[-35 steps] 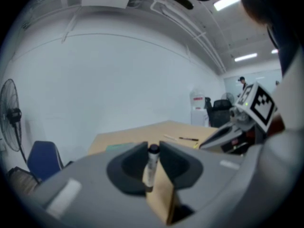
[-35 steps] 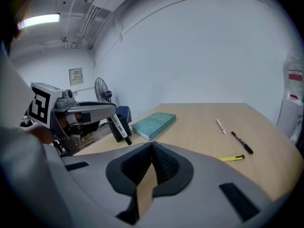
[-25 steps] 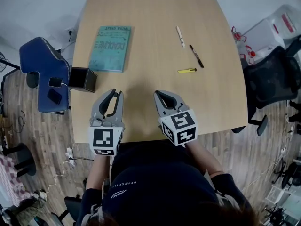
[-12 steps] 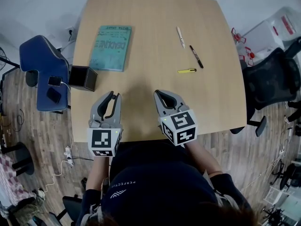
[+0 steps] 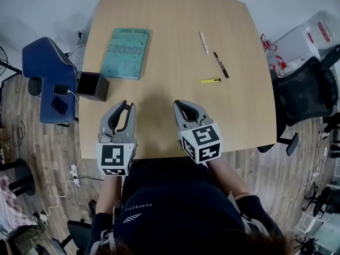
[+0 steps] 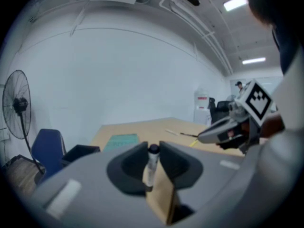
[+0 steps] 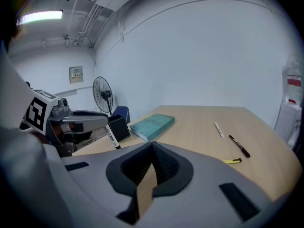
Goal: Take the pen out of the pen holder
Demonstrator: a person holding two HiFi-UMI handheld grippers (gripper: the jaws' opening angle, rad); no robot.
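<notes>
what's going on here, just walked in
A person holds a gripper in each hand over a wooden table. The left gripper grips a white pen with a dark cap, clear of the black pen holder. The right gripper is shut and empty. Three other pens and a teal book lie on the table.

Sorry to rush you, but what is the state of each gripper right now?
The left gripper is closed on a pen.
The right gripper is closed, with nothing between its jaws.

The left hand-held gripper (image 5: 128, 105) clamps a pen (image 6: 150, 167), tilted slightly downward (the right hand-held gripper (image 5: 177, 105), alongside, has its jaws together).
</notes>
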